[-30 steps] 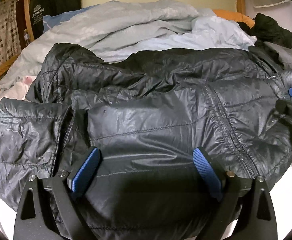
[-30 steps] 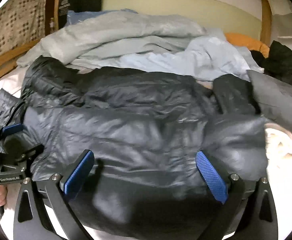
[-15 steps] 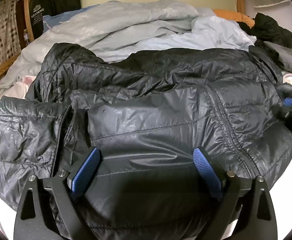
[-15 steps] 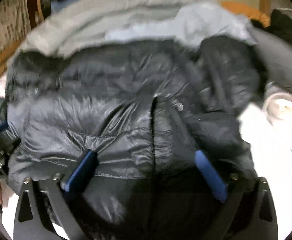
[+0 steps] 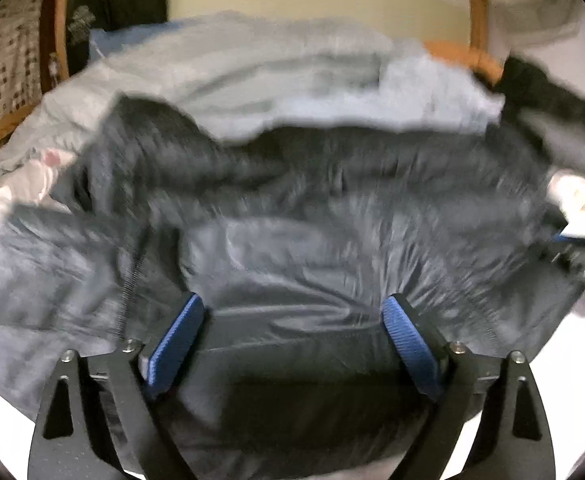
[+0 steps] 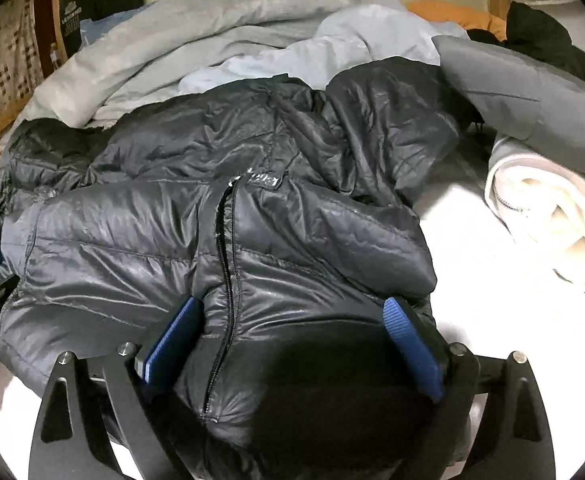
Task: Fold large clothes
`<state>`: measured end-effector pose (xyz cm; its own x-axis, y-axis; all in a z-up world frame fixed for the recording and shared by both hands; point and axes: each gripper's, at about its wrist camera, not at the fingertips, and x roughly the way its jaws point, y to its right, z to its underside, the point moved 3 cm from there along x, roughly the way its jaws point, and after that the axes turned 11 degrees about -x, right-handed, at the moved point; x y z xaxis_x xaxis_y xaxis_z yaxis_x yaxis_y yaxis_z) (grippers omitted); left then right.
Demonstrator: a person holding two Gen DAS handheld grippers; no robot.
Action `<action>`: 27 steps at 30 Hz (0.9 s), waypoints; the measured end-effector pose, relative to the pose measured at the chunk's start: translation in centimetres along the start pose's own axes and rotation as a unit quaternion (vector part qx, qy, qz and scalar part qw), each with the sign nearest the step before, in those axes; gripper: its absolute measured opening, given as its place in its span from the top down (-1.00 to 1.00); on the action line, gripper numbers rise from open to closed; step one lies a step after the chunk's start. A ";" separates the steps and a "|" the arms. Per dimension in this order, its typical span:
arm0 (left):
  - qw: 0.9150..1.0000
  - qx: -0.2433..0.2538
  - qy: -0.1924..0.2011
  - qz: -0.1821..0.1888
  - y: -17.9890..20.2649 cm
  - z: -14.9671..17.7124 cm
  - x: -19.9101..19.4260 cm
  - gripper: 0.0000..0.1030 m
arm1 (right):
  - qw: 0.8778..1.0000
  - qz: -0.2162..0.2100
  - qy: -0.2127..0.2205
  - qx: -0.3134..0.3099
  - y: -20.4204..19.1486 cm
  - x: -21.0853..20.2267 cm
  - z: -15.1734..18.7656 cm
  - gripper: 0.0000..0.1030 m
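Both jaws wide over the slick jacket (image 6: 212, 240) — left gripper (image 5: 292, 340) closing, seemingly pinching nothing, right gripper (image 6: 292, 344) gaping near the zipper (image 6: 226, 260) at 12 o'clock — so fabric may slip out.

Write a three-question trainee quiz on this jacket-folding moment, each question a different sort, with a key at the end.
1. True or false: the right claw is clamped shut on the zipper of the dark puffer jacket.
2. Which item lies to the jacket's right in the right wrist view? A) grey and cream garment B) a red towel C) a cardboard box
3. Fill in: behind the jacket, toward the headboard, lies a pale ____ duvet.

Key:
1. False: its jaws stand wide, pads either side of the fabric, not pressing it.
2. A
3. grey
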<state>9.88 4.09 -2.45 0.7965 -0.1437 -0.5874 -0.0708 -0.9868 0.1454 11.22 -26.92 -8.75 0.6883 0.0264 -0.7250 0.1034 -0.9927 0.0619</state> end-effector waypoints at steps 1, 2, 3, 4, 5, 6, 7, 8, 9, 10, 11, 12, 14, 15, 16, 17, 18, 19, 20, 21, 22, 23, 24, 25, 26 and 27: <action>1.000 0.002 0.025 0.005 -0.5 -0.8 -1.4 -0.77 | 1.000 -0.001 0.003 0.001 0.1 0.0 -0.1 -0.84; 0.999 0.007 0.050 -0.002 -1.2 -1.6 -2.8 -0.77 | 1.000 -0.002 0.007 0.002 0.1 -0.1 0.0 -0.84; 0.998 0.010 0.067 -0.021 -2.1 -2.6 -3.9 -0.77 | 1.000 -0.003 0.011 0.003 0.3 -0.2 0.0 -0.84; 0.996 0.007 0.079 -0.038 -3.1 -3.4 -4.7 -0.77 | 1.000 -0.005 0.014 0.005 0.5 -0.4 0.2 -0.84; 0.995 0.001 0.087 -0.058 -4.3 -4.0 -5.1 -0.77 | 1.000 -0.007 0.015 0.008 0.6 -0.5 0.2 -0.84; 0.993 -0.004 0.088 -0.084 -5.7 -4.5 -5.1 -0.77 | 1.000 -0.008 0.014 0.009 0.6 -0.5 0.2 -0.84; 0.993 -0.010 0.076 -0.090 -7.0 -4.8 -4.6 -0.72 | 1.000 -0.006 0.014 0.007 0.6 -0.5 0.2 -0.84; 0.995 -0.023 0.050 -0.085 -8.5 -5.0 -3.8 -0.58 | 1.000 -0.002 0.013 0.005 0.6 -0.5 0.2 -0.84; 0.995 -0.042 0.022 -0.082 -9.9 -4.9 -2.7 -0.48 | 1.000 0.002 0.012 0.002 0.6 -0.5 0.3 -0.84; 0.995 -0.063 -0.002 -0.077 -11.1 -4.7 -1.7 -0.25 | 1.000 0.005 0.010 -0.001 0.5 -0.6 0.3 -0.84; 0.994 -0.084 -0.024 -0.064 -12.1 -4.4 -0.6 -0.09 | 1.000 0.006 0.010 -0.001 0.5 -0.5 0.3 -0.84; 0.992 -0.102 -0.041 -0.059 -12.8 -4.0 0.3 -0.06 | 1.000 0.005 0.010 0.000 0.4 -0.4 0.2 -0.84; 0.988 -0.129 -0.067 -0.056 -14.0 -3.3 2.1 0.11 | 1.000 0.004 0.009 0.001 0.3 -0.4 0.1 -0.85; 0.986 -0.137 -0.076 -0.053 -14.2 -3.0 2.7 0.11 | 1.000 0.004 0.008 0.001 0.1 -0.3 0.1 -0.85; 0.985 -0.141 -0.084 -0.049 -14.4 -2.6 3.3 0.11 | 1.000 0.004 0.006 -0.001 0.1 -0.2 -0.1 -0.86; 0.984 -0.145 -0.092 -0.046 -14.4 -2.3 3.9 0.11 | 1.000 0.006 0.004 -0.003 0.0 -0.1 -0.1 -0.86; 0.983 -0.148 -0.099 -0.044 -14.4 -1.9 4.3 0.09 | 1.000 0.007 0.002 -0.004 -0.1 0.0 -0.1 -0.87; 0.983 -0.148 -0.100 -0.044 -14.3 -1.7 4.5 0.09 | 1.000 0.010 0.000 -0.007 -0.2 0.1 -0.2 -0.87; 0.983 -0.143 -0.101 -0.046 -14.0 -1.5 4.7 0.09 | 1.000 0.014 -0.003 -0.010 -0.3 0.1 -0.2 -0.88; 0.984 -0.141 -0.100 -0.047 -13.8 -1.4 4.8 0.09 | 1.000 0.016 -0.004 -0.012 -0.4 0.2 -0.2 -0.89; 0.984 -0.142 -0.100 -0.047 -13.8 -1.4 4.7 0.09 | 1.000 0.018 -0.006 -0.014 -0.5 0.2 -0.2 -0.89; 0.984 -0.141 -0.100 -0.047 -13.7 -1.3 4.7 0.09 | 1.000 0.018 -0.007 -0.014 -0.5 0.2 -0.1 -0.89; 0.984 -0.140 -0.099 -0.049 -13.6 -1.4 4.7 0.09 | 1.000 0.018 -0.006 -0.014 -0.4 0.2 -0.1 -0.89; 0.984 -0.140 -0.094 -0.052 -13.7 -1.4 4.5 0.09 | 1.000 0.016 -0.005 -0.013 -0.4 0.1 -0.1 -0.89; 0.985 -0.142 -0.086 -0.057 -13.8 -1.6 4.1 0.13 | 1.000 0.015 0.000 -0.010 -0.3 -0.1 -0.1 -0.89; 0.983 -0.154 -0.071 -0.068 -13.6 -1.7 3.2 0.19 | 1.000 0.015 0.007 -0.007 -0.1 -0.5 -0.1 -0.87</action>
<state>14.41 17.17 -5.00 0.6922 -0.0415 -0.7205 0.2334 -0.9318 0.2780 11.00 -26.80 -8.33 0.7018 -0.0015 -0.7124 0.0918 -0.9915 0.0925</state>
